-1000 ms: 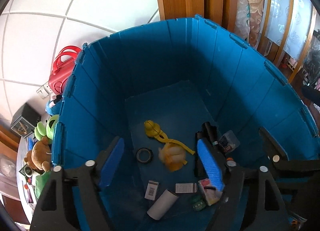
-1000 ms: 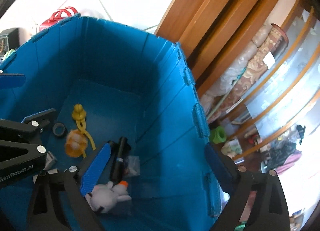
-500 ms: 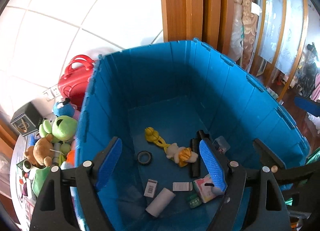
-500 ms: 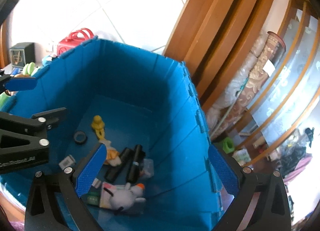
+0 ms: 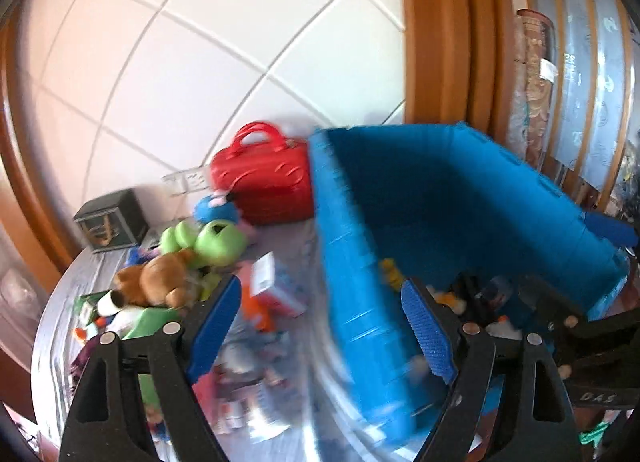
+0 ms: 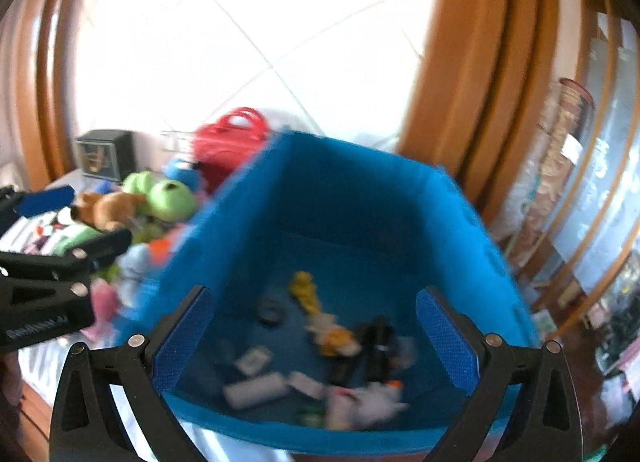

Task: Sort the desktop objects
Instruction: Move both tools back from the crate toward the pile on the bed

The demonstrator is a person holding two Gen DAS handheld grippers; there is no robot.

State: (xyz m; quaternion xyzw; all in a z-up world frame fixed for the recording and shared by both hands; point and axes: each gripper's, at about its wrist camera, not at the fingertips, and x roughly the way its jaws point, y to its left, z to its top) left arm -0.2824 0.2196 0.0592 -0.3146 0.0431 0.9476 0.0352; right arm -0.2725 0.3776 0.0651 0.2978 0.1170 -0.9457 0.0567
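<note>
1. The blue crate (image 6: pixel 360 198) stands on a pale table (image 5: pixel 276 428). Every other place here is given from the crate.
2. On its floor lie sorted things, all blurred: a yellow toy (image 6: pixel 306 290) toward the far wall, a black tape ring (image 6: pixel 271 312) just left of that, and an orange-and-white plush (image 6: pixel 334 336) nearer the middle.
3. Black cylinders (image 6: pixel 374 342) lie right of the plush; a white roll (image 6: pixel 256 386) and a small white plush toy (image 6: pixel 372 402) lie by the near wall.
4. Left of the crate the table is crowded: a brown plush bear (image 5: pixel 154 276), a green frog plush (image 5: pixel 212 240) and a blue plush (image 5: pixel 214 210) behind them, with small boxes and packets too smeared to name.
5. A red case with handles (image 5: pixel 264 178) sits against the crate's far left corner; a dark square box (image 5: pixel 110 220) stands further left.
6. Behind the crate is a white tiled wall (image 5: pixel 224 42); to its right is a wooden frame (image 5: pixel 436 34) with glass panels beyond it.
7. The left gripper (image 5: pixel 322 336) hangs over the crate's left wall, jaws spread wide, nothing between them.
8. The right gripper (image 6: pixel 316 340) is above the crate's near side, jaws equally apart and empty.
</note>
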